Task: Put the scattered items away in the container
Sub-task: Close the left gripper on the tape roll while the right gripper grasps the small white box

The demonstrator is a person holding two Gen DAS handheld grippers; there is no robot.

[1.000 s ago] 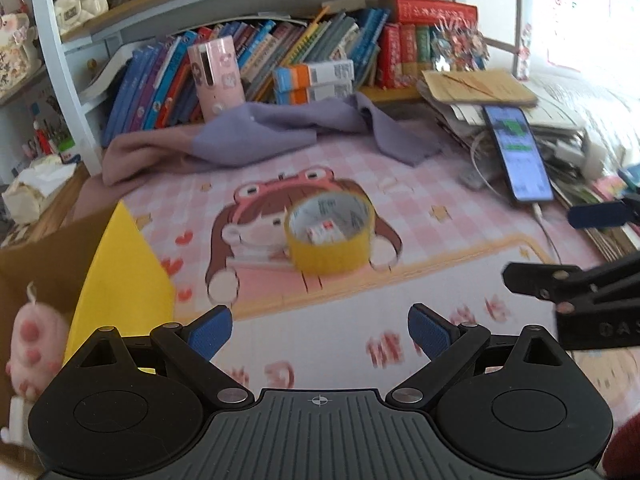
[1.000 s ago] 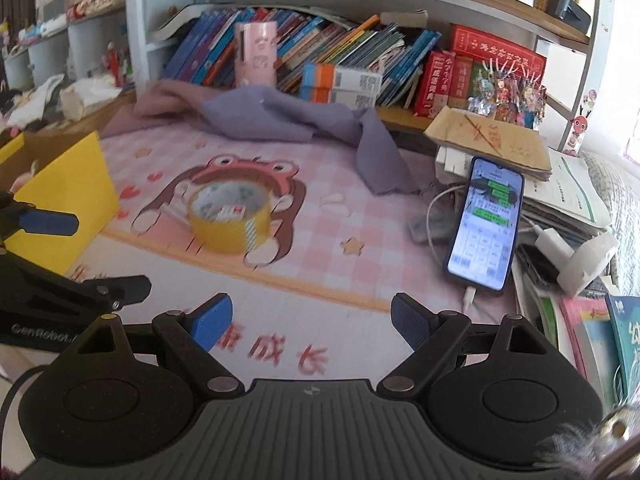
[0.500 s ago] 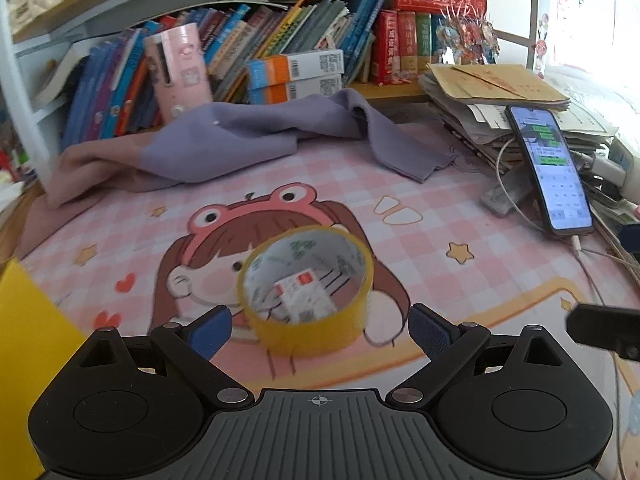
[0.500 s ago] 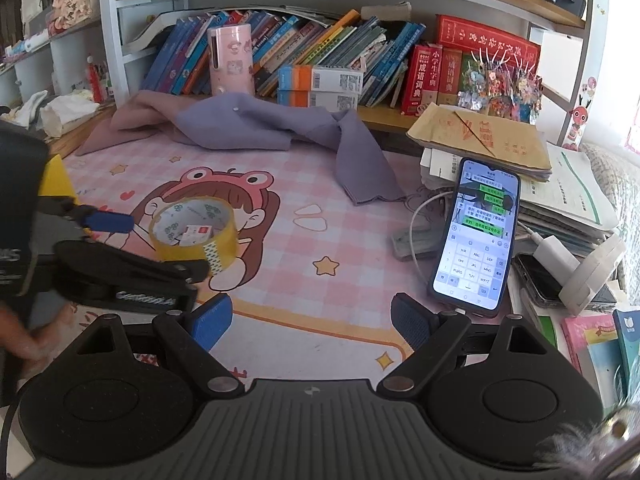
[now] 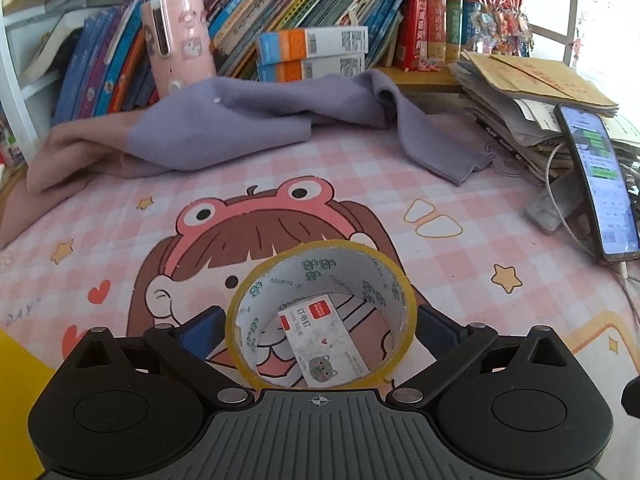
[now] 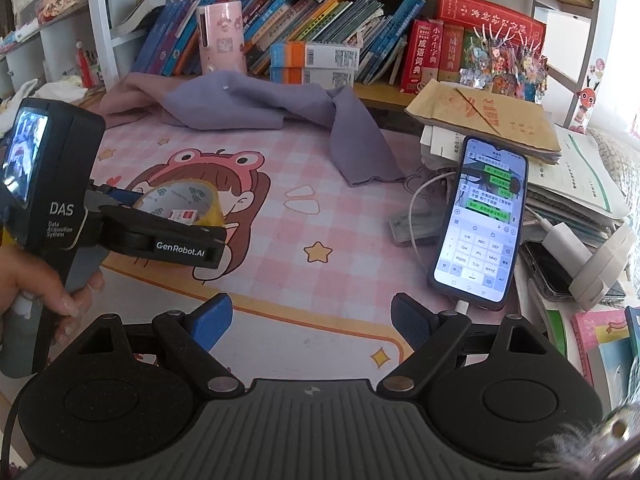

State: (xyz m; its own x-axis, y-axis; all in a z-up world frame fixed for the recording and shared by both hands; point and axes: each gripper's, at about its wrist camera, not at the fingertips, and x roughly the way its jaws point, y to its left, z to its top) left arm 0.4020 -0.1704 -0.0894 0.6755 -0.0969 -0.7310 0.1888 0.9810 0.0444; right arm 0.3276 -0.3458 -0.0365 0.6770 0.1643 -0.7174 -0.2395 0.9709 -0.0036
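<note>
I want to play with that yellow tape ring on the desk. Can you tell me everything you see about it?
The tape roll is a wide ring of yellowish, see-through packing tape on a pale cardboard core printed with small green marks. It lies flat on the pink cartoon desk mat, hole facing up. A little white and red box sits inside the hole. The left gripper has one blue finger on each side of it; whether they touch it cannot be told.

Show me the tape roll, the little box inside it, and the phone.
tape roll (image 5: 320, 254), left wrist view, far rim.
little box (image 5: 324, 344), left wrist view, top face.
phone (image 6: 478, 224), right wrist view, lit screen.
</note>
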